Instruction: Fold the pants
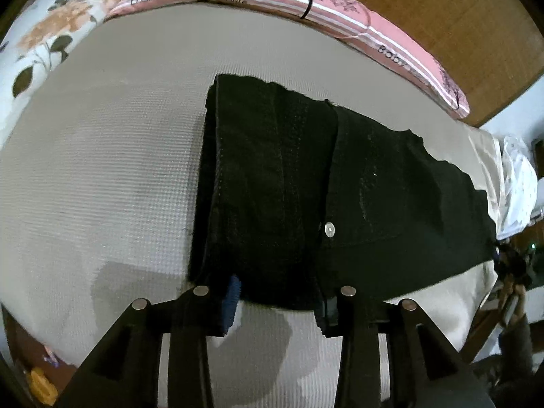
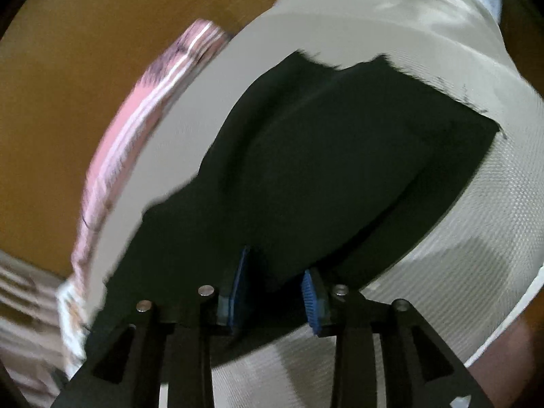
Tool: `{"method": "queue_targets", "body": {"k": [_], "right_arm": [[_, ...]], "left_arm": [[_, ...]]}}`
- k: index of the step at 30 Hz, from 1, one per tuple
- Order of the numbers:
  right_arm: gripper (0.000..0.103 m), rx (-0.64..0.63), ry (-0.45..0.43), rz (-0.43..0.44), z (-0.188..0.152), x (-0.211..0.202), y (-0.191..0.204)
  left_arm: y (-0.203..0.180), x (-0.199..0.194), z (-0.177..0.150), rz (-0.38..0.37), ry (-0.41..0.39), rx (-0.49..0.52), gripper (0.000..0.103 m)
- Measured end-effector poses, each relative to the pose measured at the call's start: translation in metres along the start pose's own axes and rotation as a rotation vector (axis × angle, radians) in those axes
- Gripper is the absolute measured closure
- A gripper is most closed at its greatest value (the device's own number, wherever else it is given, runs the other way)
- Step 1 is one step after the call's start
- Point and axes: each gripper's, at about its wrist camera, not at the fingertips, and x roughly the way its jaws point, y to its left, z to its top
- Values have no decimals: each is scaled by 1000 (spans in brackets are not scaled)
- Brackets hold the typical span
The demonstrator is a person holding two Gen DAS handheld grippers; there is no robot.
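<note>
Pants: black denim pants (image 1: 306, 183) are laid folded across a grey-white waffle-textured bed cover (image 1: 102, 176), with a silver rivet (image 1: 329, 229) showing near the near edge.
Left fingers: the left gripper (image 1: 277, 301) is seen with its blue-padded fingers (image 1: 231, 301) parted at the near hem; the right-hand pad is hidden in shadow, and no pinch on the cloth can be made out.
Right fingers: the right gripper (image 2: 275, 294) is seen with both blue pads (image 2: 311, 301) apart and the pants' edge lying between them, unpressed.
Hard to make out: the right wrist view is smeared by blur; the pants' folds are lost in black there.
Surroundings: a pink striped pillow (image 1: 340, 17) is set along the far edge, a floral pillow (image 1: 51, 34) at far left, and a wooden headboard (image 1: 442, 17) behind.
</note>
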Motion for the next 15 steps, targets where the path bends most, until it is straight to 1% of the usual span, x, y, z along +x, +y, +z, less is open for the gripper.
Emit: {"method": "queue_targets", "body": {"k": [2, 3, 6, 9, 10, 11, 12, 14, 15], "right_arm": [[74, 76, -21, 33, 10, -2, -19], [74, 95, -29, 42, 14, -2, -24], [74, 147, -62, 57, 26, -5, -39], [74, 182, -79, 69, 35, -8, -50], [74, 189, -82, 70, 40, -9, -53], [80, 190, -81, 74, 41, -8, -53], [83, 192, -75, 84, 42, -8, -56], [84, 197, -66, 73, 44, -9, -58], [85, 196, -65, 82, 45, -9, -59]], "left_arm": [[-8, -6, -3, 22, -12, 31, 64], [-13, -10, -4, 31, -25, 52, 64], [-36, -20, -11, 94, -62, 155, 62], [-54, -23, -12, 131, -99, 205, 58], [-57, -24, -12, 136, -111, 212, 58], [-61, -26, -11, 135, -123, 217, 58], [-67, -25, -9, 134, -129, 228, 56], [-73, -27, -7, 126, -148, 240, 48], [-73, -25, -5, 122, -149, 231, 47]]}}
